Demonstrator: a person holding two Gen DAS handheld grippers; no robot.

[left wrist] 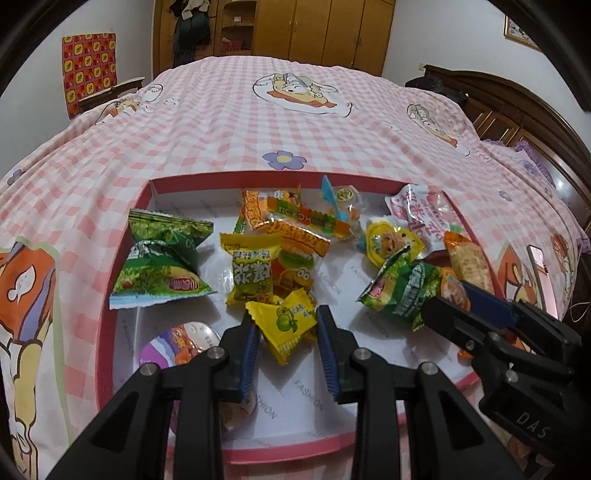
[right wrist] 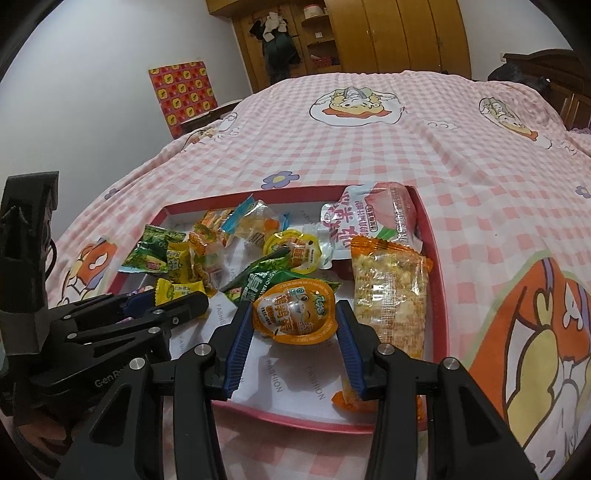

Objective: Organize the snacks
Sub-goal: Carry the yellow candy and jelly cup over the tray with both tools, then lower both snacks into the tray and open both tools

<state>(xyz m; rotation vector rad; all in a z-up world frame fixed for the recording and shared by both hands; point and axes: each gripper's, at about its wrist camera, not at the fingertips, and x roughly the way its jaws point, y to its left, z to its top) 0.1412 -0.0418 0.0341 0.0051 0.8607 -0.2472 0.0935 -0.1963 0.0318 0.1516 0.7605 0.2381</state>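
Observation:
A shallow red-rimmed box (left wrist: 110, 332) (right wrist: 437, 295) with a white floor lies on the bed and holds many wrapped snacks. My left gripper (left wrist: 284, 317) is open over the box, its blue pads on either side of a small yellow candy packet (left wrist: 286, 325), which also shows in the right wrist view (right wrist: 173, 291). My right gripper (right wrist: 293, 312) is open around an orange egg-shaped snack pack (right wrist: 293, 314); touching cannot be told. The right gripper also shows in the left wrist view (left wrist: 476, 299). Green packets (left wrist: 159, 258), a yellow packet (left wrist: 251, 269) and a long orange cracker bar (right wrist: 388, 291) lie nearby.
The pink checked bedspread (left wrist: 258, 122) surrounds the box. A purple-lidded cup (left wrist: 177, 343) lies in the box's near left corner. A pink-white bag (right wrist: 373, 218) leans on the far right rim. A phone (left wrist: 541, 277) lies to the right. Wooden wardrobes (right wrist: 399, 33) stand behind.

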